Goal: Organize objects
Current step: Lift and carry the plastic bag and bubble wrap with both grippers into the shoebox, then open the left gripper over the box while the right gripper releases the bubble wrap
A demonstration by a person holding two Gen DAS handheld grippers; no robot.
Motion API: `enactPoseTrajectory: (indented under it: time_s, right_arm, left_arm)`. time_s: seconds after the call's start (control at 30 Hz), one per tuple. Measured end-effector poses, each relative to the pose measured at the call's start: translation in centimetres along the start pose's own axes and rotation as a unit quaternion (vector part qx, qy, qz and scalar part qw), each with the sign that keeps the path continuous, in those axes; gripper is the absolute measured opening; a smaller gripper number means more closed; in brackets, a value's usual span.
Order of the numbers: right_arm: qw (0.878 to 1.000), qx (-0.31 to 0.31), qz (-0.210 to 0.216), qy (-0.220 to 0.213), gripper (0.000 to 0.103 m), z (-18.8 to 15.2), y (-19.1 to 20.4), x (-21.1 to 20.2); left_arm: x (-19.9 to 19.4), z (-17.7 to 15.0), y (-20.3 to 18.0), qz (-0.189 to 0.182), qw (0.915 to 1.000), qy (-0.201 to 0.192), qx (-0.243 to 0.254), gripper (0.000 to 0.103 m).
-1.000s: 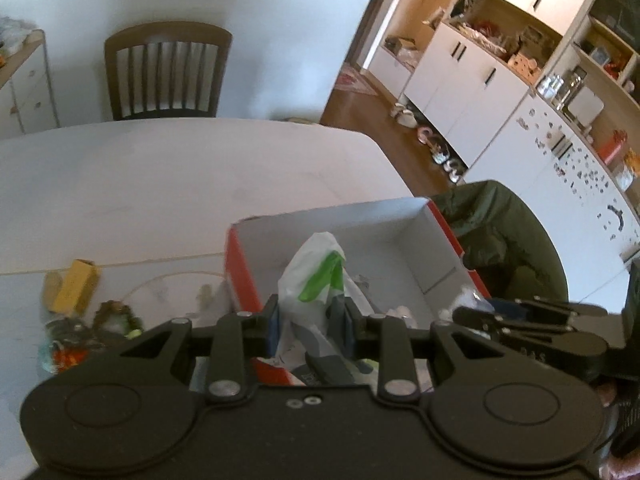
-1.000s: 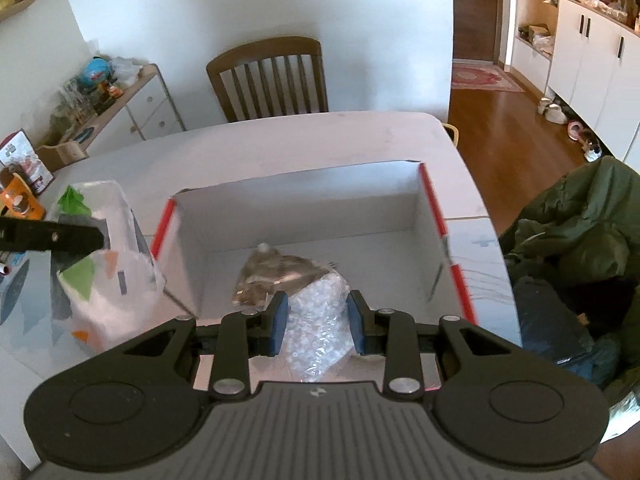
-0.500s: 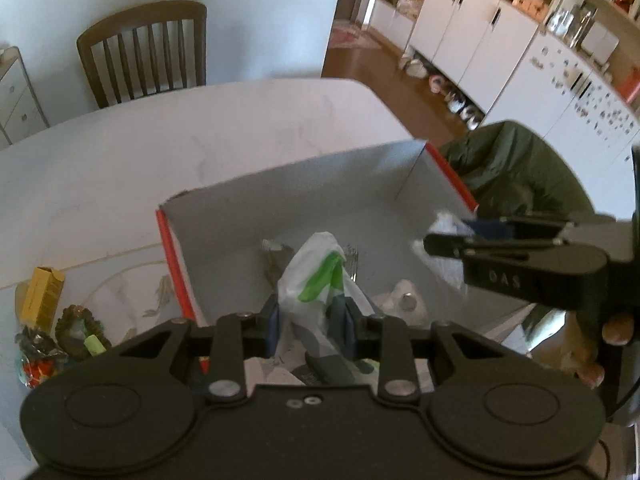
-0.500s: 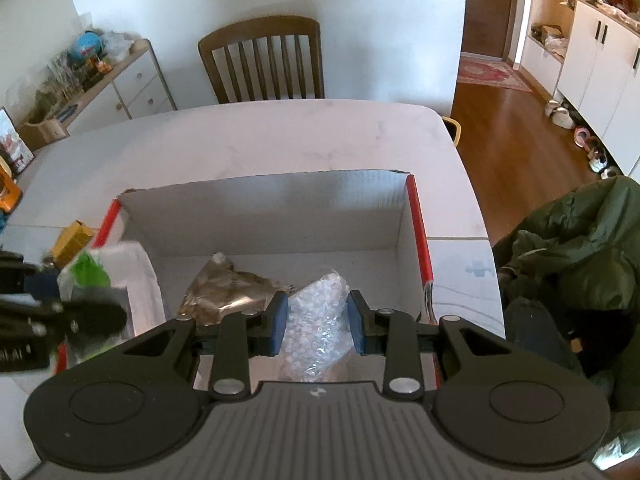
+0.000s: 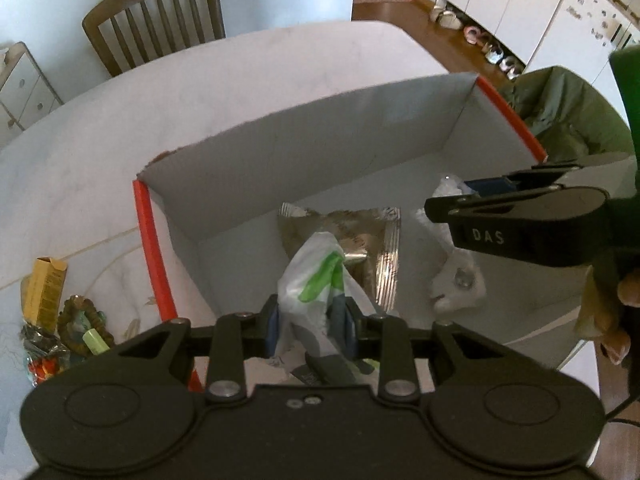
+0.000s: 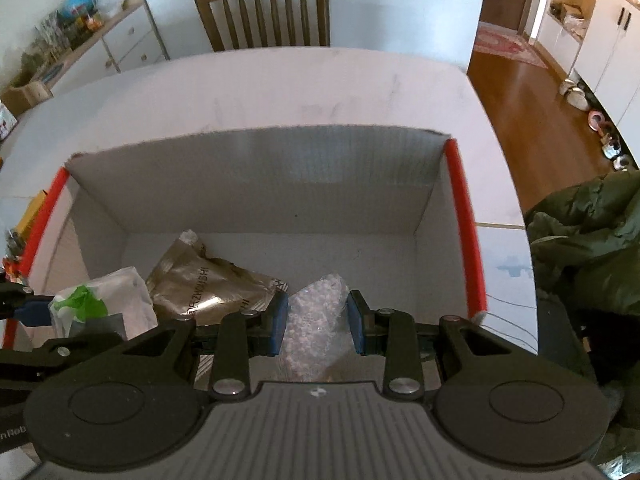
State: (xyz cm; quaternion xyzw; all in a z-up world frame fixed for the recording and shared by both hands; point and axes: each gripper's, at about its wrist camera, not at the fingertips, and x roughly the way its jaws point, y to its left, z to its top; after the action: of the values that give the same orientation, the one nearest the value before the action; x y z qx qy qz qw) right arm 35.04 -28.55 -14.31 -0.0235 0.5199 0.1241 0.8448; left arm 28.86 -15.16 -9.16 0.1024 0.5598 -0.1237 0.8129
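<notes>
Your left gripper (image 5: 309, 322) jaws clamp the white-green plastic bag (image 5: 316, 280) over the box (image 6: 256, 168) on the bench (image 6: 280, 88). Your right gripper (image 6: 317, 320) jaws grip the bubble-wrap packet (image 6: 316, 312), inside the box beside a foil pouch (image 6: 208, 284).

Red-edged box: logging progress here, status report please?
Left gripper shut on white-green bag. Right gripper shut on bubble-wrap bag. Both over box; gold pouch inside. Nothing blocking.

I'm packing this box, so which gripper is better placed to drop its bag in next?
Probably the right gripper: its bubble wrap bag already hangs low inside the box; the left gripper holds its plastic bag higher.
</notes>
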Motion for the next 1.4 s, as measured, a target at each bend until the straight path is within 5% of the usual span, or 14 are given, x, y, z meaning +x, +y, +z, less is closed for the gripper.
enactPoseTrajectory:
  time_s: [0.67, 0.93, 1.13, 1.4]
  right_arm:
    - [1.000, -0.012, 0.005, 0.027, 0.034, -0.3, -0.5, 1.1]
    - [1.000, -0.002, 0.019, 0.010, 0.038, -0.3, -1.0, -0.9]
    - [0.999, 0.002, 0.031, -0.008, 0.045, -0.6, -0.9, -2.7]
    - [0.998, 0.007, 0.047, -0.049, 0.047, -1.3, -0.8, -6.1]
  left_arm:
    - [3.5, 0.7, -0.3, -0.004, 0.9989, 0.043, -0.019, 0.041]
    - [3.1, -0.1, -0.2, -0.021, 0.9991, 0.027, -0.027, 0.051]
    - [1.7, -0.3, -0.5, -0.034, 0.9991, 0.004, -0.027, 0.070]
    - [-1.3, -1.1, 0.3, -0.044, 0.9977, -0.035, -0.037, 0.072]
